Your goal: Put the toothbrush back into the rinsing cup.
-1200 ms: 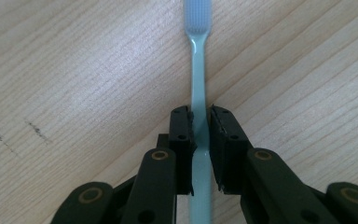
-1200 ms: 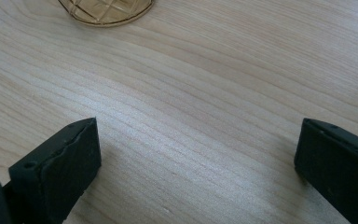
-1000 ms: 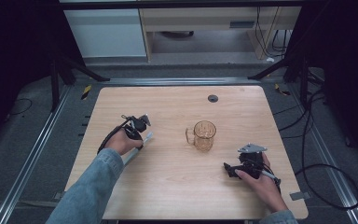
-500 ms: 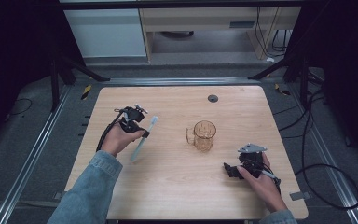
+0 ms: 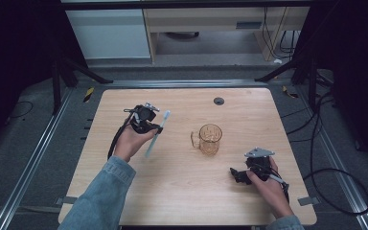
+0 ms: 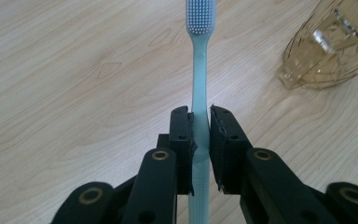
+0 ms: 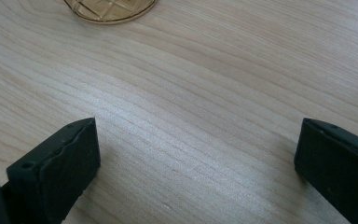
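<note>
Toothbrush [image 6: 199, 88]: pale blue, sitting clamped by its handle, bristle head pointing away over the table [image 5: 182, 191].
Left gripper [image 6: 200, 130]: squeezing both pads onto the toothbrush, hovering above the wood, left of the mug.
Mug [image 5: 209, 139]: amber glass, standing upright mid-table, handle facing the left gripper.
Right gripper [image 7: 196, 154]: gaping wide with nothing between its jaws, resting low near the table's front right, just short of the mug.

Wooden table [image 5: 182, 191] on grey floor [image 5: 33, 143], pale cabinet [image 5: 110, 33] behind.
</note>
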A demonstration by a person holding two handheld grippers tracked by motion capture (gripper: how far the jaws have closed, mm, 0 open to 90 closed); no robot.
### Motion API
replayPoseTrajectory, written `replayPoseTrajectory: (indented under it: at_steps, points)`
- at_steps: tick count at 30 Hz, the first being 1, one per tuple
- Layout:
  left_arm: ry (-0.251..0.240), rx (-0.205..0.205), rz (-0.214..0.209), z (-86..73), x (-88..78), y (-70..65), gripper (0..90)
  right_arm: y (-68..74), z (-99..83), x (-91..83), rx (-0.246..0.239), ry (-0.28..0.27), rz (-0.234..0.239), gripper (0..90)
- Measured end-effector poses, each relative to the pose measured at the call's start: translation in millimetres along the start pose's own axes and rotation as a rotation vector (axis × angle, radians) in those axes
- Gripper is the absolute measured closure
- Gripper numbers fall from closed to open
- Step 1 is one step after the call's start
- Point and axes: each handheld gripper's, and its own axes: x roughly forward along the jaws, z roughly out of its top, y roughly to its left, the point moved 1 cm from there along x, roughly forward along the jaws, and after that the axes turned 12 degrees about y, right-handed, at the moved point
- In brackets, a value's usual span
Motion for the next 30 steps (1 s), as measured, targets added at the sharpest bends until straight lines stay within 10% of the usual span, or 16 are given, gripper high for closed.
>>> replayPoseTrajectory:
  at_steps: [30]
  points:
    - [-0.194, 0.037, 0.062, 34.1, -14.5, -37.6, 79.1, -0.1, -0.1, 0.0, -0.001, 0.000, -0.002, 0.5]
